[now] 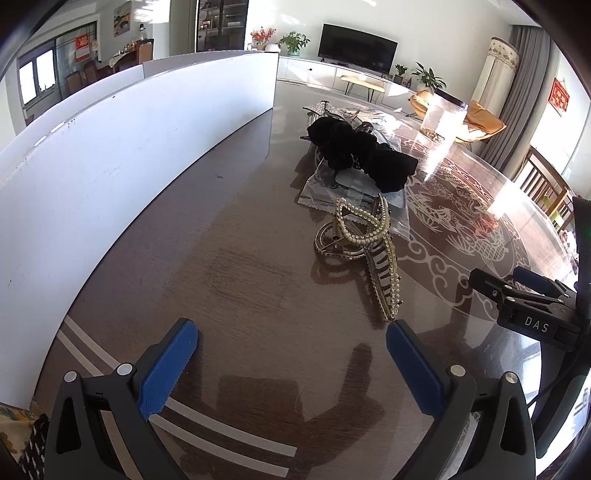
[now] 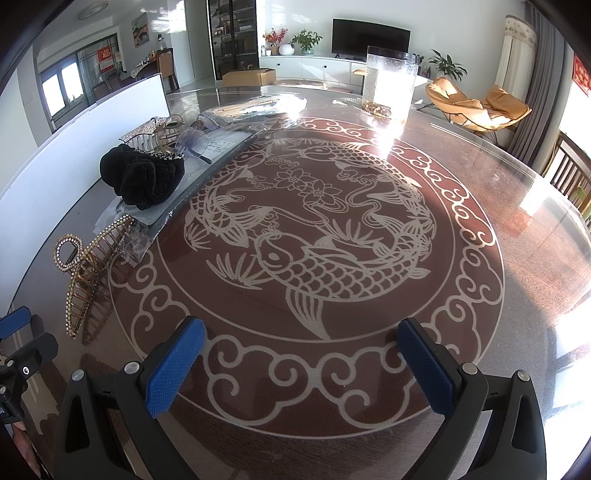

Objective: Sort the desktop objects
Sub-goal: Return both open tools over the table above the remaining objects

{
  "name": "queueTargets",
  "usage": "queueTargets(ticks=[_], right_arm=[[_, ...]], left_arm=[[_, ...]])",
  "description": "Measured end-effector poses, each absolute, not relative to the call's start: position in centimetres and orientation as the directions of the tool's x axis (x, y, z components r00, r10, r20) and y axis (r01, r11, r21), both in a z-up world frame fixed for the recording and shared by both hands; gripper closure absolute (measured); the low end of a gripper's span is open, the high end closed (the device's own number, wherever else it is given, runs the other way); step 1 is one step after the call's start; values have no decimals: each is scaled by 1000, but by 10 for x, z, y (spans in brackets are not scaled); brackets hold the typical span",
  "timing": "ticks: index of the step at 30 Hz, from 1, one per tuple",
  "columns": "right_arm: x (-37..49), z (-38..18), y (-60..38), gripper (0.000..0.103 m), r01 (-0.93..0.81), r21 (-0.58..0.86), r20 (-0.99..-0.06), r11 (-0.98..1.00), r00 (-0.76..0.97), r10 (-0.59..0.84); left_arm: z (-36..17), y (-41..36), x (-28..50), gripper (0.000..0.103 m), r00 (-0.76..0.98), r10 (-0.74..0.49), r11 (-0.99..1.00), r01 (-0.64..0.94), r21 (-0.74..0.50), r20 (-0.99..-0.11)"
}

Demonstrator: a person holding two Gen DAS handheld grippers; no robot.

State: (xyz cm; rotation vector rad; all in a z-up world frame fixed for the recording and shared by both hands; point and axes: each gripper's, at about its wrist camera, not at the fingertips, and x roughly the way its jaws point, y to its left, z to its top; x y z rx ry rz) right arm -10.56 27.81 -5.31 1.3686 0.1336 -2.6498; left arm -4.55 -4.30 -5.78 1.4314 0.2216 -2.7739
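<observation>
pearl hair claw (image 1: 364,251) on table (image 1: 229,258) | left tongs (image 1: 291,365) apart | right tongs (image 2: 301,369) apart

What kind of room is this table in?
Most likely a home living and dining room: a television on a low white cabinet, tan lounge chairs, and potted plants behind the round table.

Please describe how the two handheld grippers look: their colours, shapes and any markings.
Both the left gripper and the right gripper have black angular frames with round silver screws. Their fingers carry blue pads with a ridged or knurled texture. The left view shows white letters "DAS" on the right gripper's body.
</observation>
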Motion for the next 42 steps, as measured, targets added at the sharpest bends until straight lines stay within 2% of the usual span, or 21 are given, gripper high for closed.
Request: queueTargets(ticks=[4, 9, 17, 20, 26, 35, 42], right_arm=[[-106, -53, 278, 0, 179, -8, -816, -984, -570, -97], [-105, -53, 278, 0, 179, -8, -816, -984, -570, -97], [-106, -53, 278, 0, 179, -8, -816, -984, -570, -97], [-105, -53, 278, 0, 179, -8, -816, -984, -570, -97], [-105, -53, 278, 0, 179, -8, -816, -984, -570, -97], [-105, -53, 278, 0, 179, -7, -816, -984, -570, -97], [-108, -54, 278, 0, 174, -7, -816, -985, -570, -95]], left_arm=[[-58, -40, -46, 0, -578, 41, -992, 71, -101, -815], [-57, -44, -45, 0, -580, 68, -989, 69, -132, -811], [-52, -84, -34, 0, -621, 167, -925, 171, -340, -766], [-51, -85, -32, 0, -627, 191, -916, 164, -367, -756], [-51, -66, -36, 0, -606, 179, -947, 109, -304, -775], [-44, -53, -34, 0, -613, 241, -949, 15, -316, -752], [-50, -20, -78, 0, -586, 209, -976, -73, -206, -783]])
